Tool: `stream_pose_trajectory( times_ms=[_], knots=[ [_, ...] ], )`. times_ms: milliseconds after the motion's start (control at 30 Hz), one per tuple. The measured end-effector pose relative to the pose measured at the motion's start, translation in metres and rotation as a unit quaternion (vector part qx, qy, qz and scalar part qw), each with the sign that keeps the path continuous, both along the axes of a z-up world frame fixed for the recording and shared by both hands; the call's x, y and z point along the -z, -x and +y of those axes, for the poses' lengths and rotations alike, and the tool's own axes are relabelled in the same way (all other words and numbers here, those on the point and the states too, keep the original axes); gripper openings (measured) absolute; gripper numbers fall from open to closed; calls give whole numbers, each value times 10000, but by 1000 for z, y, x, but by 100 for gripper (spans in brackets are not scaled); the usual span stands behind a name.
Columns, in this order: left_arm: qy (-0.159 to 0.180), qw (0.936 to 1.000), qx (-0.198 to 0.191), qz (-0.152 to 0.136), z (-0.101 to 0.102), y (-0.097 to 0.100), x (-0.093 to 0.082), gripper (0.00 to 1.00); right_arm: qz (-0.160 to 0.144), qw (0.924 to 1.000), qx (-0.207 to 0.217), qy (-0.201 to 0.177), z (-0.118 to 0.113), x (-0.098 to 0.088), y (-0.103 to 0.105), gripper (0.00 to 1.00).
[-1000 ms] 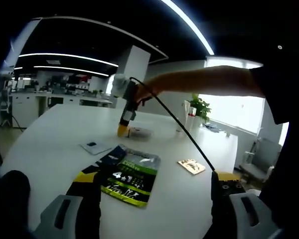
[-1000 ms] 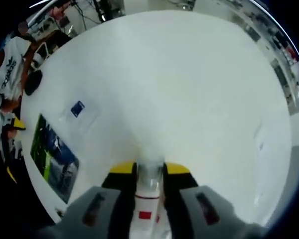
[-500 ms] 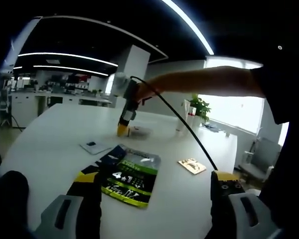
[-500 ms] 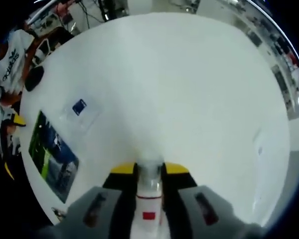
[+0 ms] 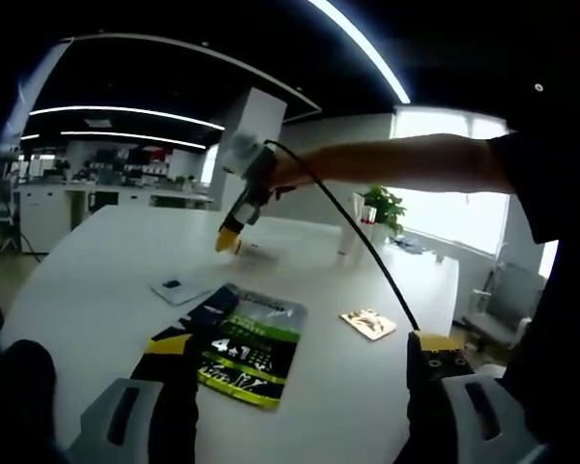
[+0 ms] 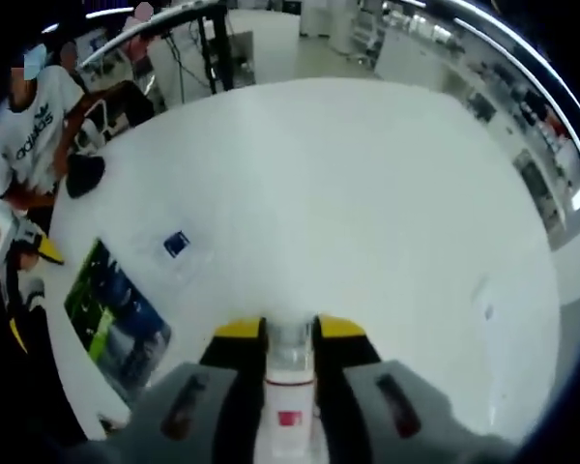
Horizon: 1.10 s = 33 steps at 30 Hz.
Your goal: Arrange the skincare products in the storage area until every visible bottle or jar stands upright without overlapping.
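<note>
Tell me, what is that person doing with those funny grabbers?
A person is holding a hand-held gripper in each hand over a big white table. The right hand-held gripper is shut on a white bottle with a clear cap, held out above the table. The left hand-held gripper is open and holds nothing. A green pouch, a small packet and a card lie flat on the table nearby.
</note>
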<state>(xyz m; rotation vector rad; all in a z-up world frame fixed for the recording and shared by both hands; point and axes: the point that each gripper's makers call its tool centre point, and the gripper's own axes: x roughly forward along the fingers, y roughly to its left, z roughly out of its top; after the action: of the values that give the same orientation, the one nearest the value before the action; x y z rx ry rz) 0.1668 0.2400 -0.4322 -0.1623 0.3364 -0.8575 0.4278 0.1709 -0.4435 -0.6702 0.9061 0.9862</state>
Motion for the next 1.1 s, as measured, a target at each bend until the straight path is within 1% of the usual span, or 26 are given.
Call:
stream_pose_trajectory(
  times_ms=[33,67,100,167,267,333,500,567,600,633,700,733,800,833,900,933,967,1000,1033,1067,1100],
  knots=[
    [-14,10000,7,-7,0,0,0,91,-49,9999,60,-65,-2,-4,1,17],
    [-19,10000,14,-11,-1,1,-1,91,-97,9998,50,-137,-3,-7,-2,17],
    [-14,10000,16,-24,-1,2,-2,91,-98,9998,58,-153,-4,-8,-1,17],
    [-24,10000,14,-42,-1,2,-4,91,-215,9991,132,-328,-5,-13,0,17],
    [-42,10000,-38,-76,-1,3,-7,93,-344,9981,203,-476,-10,-17,5,17],
    [-34,10000,-6,-91,-2,6,-9,93,-432,9969,271,-604,-13,-20,10,17],
    [-42,9999,-4,-119,-4,9,-11,94,-763,9927,368,-863,-19,-24,14,17],
    [-64,9999,-22,-126,-4,9,-11,95,-961,9882,432,-1116,-18,-32,16,17],
    [-71,9999,-46,-126,-3,9,-11,97,-1003,9869,470,-1177,-20,-35,18,17],
    [-82,9999,-69,-134,-2,9,-11,98,-1161,9829,507,-1335,-20,-42,19,17],
    [-94,9998,-65,-132,-2,10,-11,99,-1311,9774,587,-1550,-22,-51,30,17],
    [-99,9999,-70,-123,-2,10,-11,99,-1413,9728,678,-1703,-26,-58,17,17],
    [-109,9998,-71,-131,-2,10,-11,99,-1499,9659,777,-1964,-28,-68,22,17],
    [-107,9998,-70,-123,-2,10,-11,99,-1593,9612,872,-2075,-31,-73,23,17],
    [-119,9998,-65,-112,-3,10,-9,99,-1671,9571,890,-2193,-32,-78,29,17],
    [-128,9998,-57,-108,-4,10,-9,99,-1775,9534,954,-2246,-35,-81,29,17],
    [-130,9999,-48,-103,-4,10,-9,99,-1820,9517,936,-2290,-37,-83,32,17],
    [-132,9999,-38,-106,-5,10,-9,99,-1825,9491,988,-2368,-41,-87,25,17],
    [-139,9998,-32,-109,-5,10,-10,99,-1881,9428,1115,-2518,-45,-92,22,17],
    [-143,9998,-27,-107,-6,10,-10,99,-1855,9431,1084,-2536,-45,-91,27,17],
    [-144,9998,-25,-111,-6,10,-10,99,-1874,9411,1133,-2576,-47,-92,29,17]
  ],
)
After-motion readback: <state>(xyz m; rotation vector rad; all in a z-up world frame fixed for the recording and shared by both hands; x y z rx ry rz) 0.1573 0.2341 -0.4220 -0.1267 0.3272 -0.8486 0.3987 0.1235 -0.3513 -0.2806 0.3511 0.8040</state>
